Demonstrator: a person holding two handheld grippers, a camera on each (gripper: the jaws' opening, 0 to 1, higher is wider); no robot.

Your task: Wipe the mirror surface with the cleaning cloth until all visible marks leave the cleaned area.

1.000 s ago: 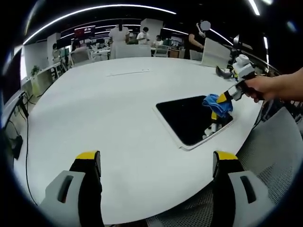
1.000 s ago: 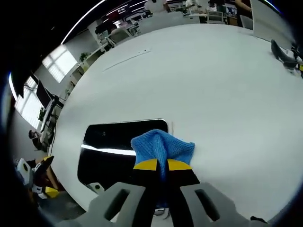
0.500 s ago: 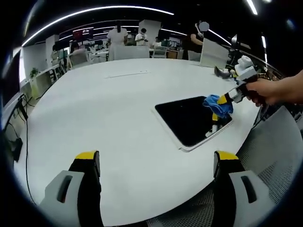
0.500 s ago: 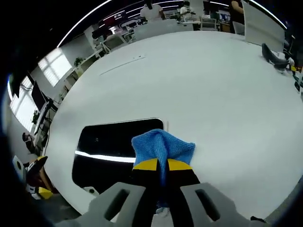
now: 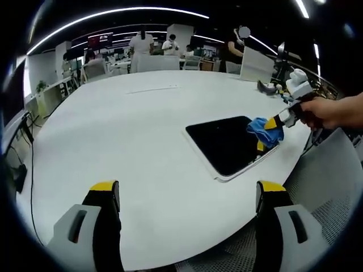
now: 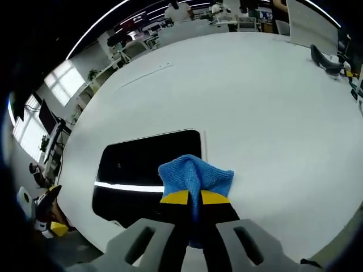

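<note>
Cloth point(image 6: 195, 176) hides perhaps the mirror's point(image 6: 142, 167) corner.

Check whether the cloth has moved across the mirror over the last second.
Yes. The blue cloth, held in the right gripper, slid toward the mirror's near right edge.

A: Where's the mirror point(image 5: 227, 143)?
B: Flat on the table point(image 5: 113, 130), near its right edge in the left gripper view.
A: Cloth point(image 5: 265, 130)?
B: On the mirror's right-hand end, pinched in the right gripper point(image 5: 274, 123), with a hand point(image 5: 326, 111) behind that.
A: Left gripper point(image 5: 187, 195)?
B: Over the table's near edge, well apart from the mirror. People stand beyond the table's far side.
</note>
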